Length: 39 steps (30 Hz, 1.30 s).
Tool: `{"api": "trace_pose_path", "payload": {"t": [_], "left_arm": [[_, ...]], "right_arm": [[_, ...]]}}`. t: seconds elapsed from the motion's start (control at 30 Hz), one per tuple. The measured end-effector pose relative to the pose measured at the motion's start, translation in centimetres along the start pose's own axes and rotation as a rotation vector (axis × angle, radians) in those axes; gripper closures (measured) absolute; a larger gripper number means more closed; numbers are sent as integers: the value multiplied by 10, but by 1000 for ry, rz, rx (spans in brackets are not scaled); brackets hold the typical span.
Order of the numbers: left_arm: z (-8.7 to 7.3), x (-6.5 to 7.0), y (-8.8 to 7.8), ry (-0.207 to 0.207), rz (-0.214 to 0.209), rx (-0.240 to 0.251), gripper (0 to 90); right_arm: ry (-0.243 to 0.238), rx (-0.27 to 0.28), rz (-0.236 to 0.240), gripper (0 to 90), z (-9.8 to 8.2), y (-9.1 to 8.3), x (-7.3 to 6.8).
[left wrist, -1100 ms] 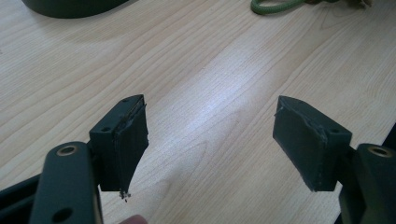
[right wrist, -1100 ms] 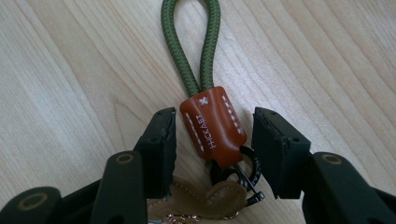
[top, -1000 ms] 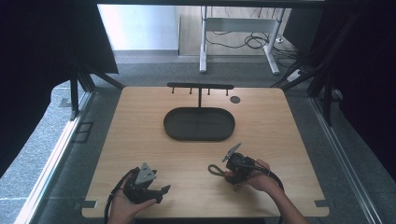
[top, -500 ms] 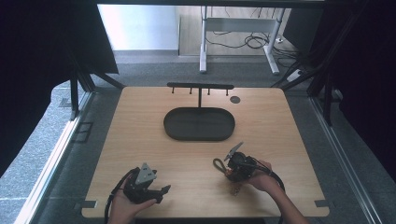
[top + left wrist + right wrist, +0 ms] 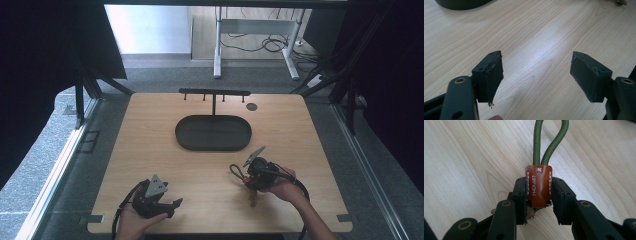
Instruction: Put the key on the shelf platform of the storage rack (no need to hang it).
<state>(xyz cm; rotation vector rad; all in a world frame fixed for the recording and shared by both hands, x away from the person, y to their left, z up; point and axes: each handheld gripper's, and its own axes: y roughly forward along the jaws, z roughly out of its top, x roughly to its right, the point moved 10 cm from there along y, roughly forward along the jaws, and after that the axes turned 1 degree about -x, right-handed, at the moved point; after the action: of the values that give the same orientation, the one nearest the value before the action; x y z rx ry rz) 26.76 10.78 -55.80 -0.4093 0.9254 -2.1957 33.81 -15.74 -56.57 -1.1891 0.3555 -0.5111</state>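
Note:
A keychain with a brown leather tab point(image 5: 538, 185) and a green cord loop point(image 5: 550, 142) lies over the wooden table. My right gripper point(image 5: 539, 188) is shut on the tab, with one pad pressed on each side and the loop sticking out ahead of the jaws. From above, the right gripper point(image 5: 248, 176) sits at the front right, and the cord loop point(image 5: 235, 172) points left from it. A small brown piece point(image 5: 253, 197) hangs below the hand. My left gripper point(image 5: 172, 206) rests at the front left, and its jaws point(image 5: 536, 72) stand wide open over bare wood.
A dark oval tray point(image 5: 182, 135) sits in the middle of the table, its edge point(image 5: 461, 3) at the top of the left gripper view. Behind it stands a black rack with hooks point(image 5: 215, 92). A small dark disc point(image 5: 252, 106) lies at the back right.
The right hand has shifted slightly, and the cord loop now lies a little farther from the front edge. The left gripper has kept still.

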Motion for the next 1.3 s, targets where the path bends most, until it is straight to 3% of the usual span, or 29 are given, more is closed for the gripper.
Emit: {"api": "trace_pose_path", "payload": {"t": [0.7,1.3], "left_arm": [[0,1,1,2,-2,-3,269],[0,1,1,3,-3,-7,270]], "right_arm": [[-14,52,-42,668,20,-45,10],[-21,78,-57,668,34,-58,17]]}}
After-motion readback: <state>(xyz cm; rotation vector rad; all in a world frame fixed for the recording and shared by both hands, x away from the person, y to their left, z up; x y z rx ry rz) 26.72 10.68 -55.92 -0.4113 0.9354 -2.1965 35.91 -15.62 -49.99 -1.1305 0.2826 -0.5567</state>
